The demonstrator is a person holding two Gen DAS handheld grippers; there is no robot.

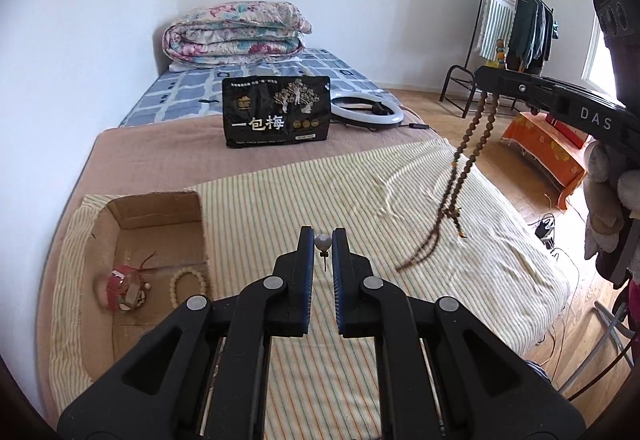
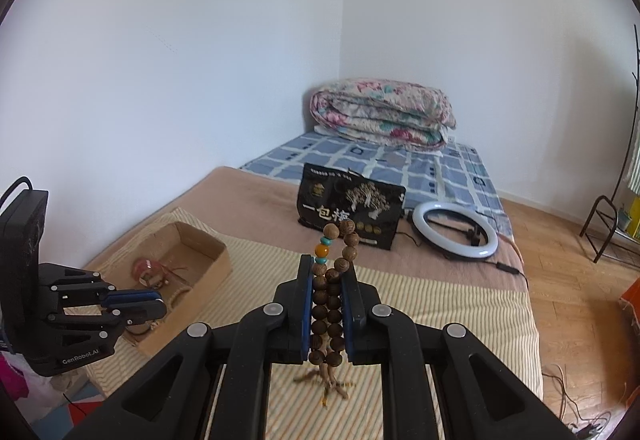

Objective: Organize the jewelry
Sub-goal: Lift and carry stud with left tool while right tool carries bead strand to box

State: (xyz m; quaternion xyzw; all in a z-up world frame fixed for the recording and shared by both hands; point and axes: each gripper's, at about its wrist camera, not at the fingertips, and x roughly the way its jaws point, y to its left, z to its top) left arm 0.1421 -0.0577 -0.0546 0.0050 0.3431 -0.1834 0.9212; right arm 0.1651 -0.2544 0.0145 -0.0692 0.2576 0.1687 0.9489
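Note:
My left gripper [image 1: 323, 238] is shut on a small pearl pin [image 1: 323, 244] with a metal stem, held above the striped cloth. My right gripper [image 2: 327, 292] is shut on a long brown wooden bead necklace [image 2: 329, 300] that hangs down, its tail blurred. In the left wrist view the necklace [image 1: 468, 155] dangles from the right gripper [image 1: 486, 77] at the right. An open cardboard box [image 1: 160, 211] at the left holds a red watch [image 1: 122, 288] and a pale bead bracelet [image 1: 188, 286]. The box [image 2: 188, 240] and the left gripper [image 2: 154, 302] show in the right wrist view.
A black snack bag [image 1: 276, 111] stands on the bed beyond the striped cloth [image 1: 360, 199]. A white ring light [image 1: 366, 111] lies to its right. A folded floral quilt [image 1: 236, 31] sits at the far end. A clothes rack [image 1: 516, 19] stands by the wall.

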